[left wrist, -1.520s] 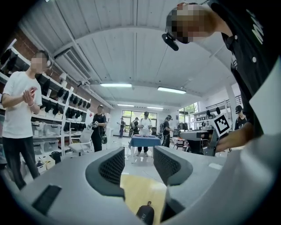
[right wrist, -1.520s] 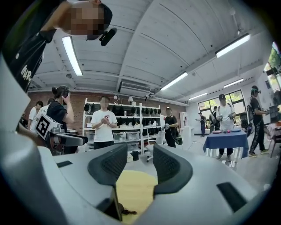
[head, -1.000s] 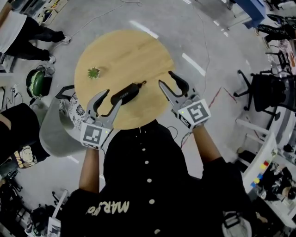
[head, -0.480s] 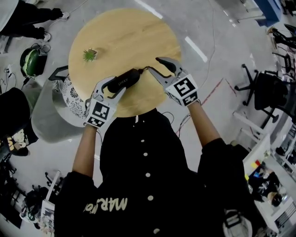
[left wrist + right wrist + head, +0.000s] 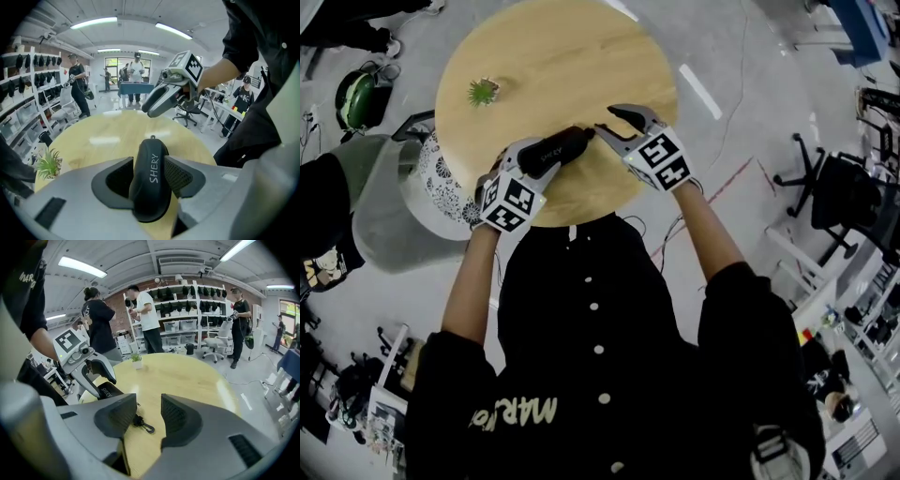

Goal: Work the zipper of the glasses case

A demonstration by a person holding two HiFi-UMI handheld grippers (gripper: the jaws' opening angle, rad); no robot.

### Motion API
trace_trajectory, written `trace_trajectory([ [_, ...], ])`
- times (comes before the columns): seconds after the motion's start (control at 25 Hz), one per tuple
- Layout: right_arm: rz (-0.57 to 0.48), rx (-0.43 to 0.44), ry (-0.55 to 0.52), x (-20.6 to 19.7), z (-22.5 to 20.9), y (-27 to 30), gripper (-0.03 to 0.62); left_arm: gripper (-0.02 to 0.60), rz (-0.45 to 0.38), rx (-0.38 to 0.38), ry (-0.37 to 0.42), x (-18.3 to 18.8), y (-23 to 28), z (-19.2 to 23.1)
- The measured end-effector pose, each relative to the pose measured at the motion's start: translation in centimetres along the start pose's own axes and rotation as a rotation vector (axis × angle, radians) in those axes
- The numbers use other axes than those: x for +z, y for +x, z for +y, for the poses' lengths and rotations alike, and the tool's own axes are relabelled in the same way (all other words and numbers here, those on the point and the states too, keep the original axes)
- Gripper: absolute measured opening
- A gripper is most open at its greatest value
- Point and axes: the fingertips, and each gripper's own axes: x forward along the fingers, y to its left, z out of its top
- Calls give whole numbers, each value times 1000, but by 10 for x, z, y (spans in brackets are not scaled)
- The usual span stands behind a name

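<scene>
**Case held, zipper pull not yet caught**

The left tongs point(image 5: 151, 174) are clenching the black glasses case point(image 5: 149, 197) across its middle, keeping it low over the near side of the tabletop point(image 5: 187, 376). The right tongs point(image 5: 146, 413) are hanging released, jaws apart, with the zipper pull point(image 5: 144, 425) lying between them but ungrasped, so the zipping itself is looking yet to begin. The zipper's track is showing in no view, so whether the case is zipped shut is staying unclear.
</scene>
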Motion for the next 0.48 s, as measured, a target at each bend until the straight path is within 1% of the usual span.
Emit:
trace_trajectory([
  [0.12,34,28,-13,-5,-1,12,165,196,31,-20,4,-8,9,-6],
  [0.28,79,83,-104,-5,-1,27,151,196,31,-13,-6,-10,12,-9],
  [0.4,119,145,-230,-5,3,40,135,196,31,-8,6,-11,13,-8],
  [0.48,166,196,-376,-9,7,49,135,196,34,-8,12,-12,13,-8],
])
